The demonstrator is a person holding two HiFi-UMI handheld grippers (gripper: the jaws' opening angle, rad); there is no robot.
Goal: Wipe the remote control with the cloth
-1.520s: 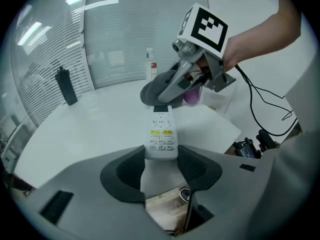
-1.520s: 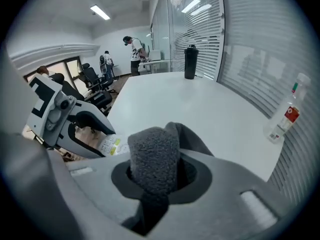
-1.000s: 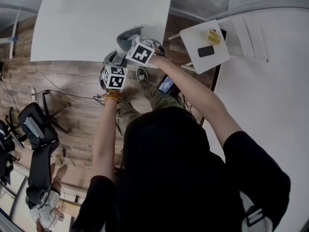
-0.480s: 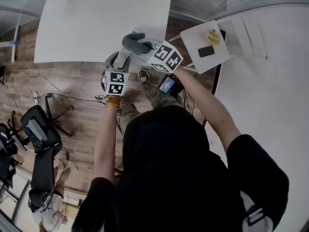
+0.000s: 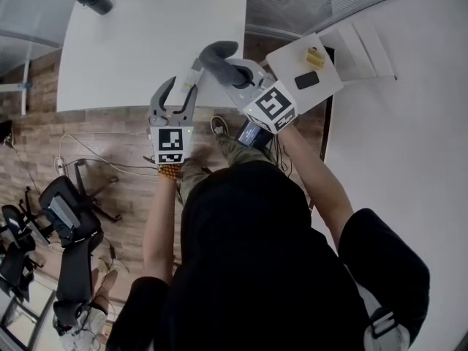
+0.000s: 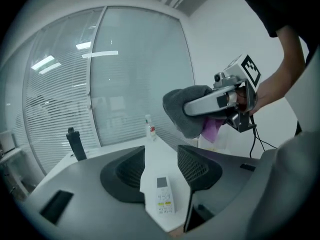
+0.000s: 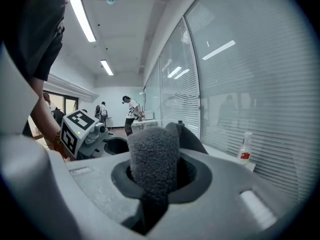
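while the right gripper [image 7: 155, 170] clamps the cloth [image 7: 152, 156], the remote control [image 6: 163, 200] seemingly lies untouched between left gripper's [image 6: 161, 158] wide jaws

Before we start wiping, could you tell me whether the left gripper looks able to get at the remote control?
Probably yes: the left gripper has its jaws apart, and the remote control lies bare on the table ahead of them.

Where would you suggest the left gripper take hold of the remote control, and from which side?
Grip the remote control across its long side edges, near mid-length, coming from above. It lies flat on the white table, narrow and lengthwise between the jaws of the open left gripper, so they should close squarely on it.
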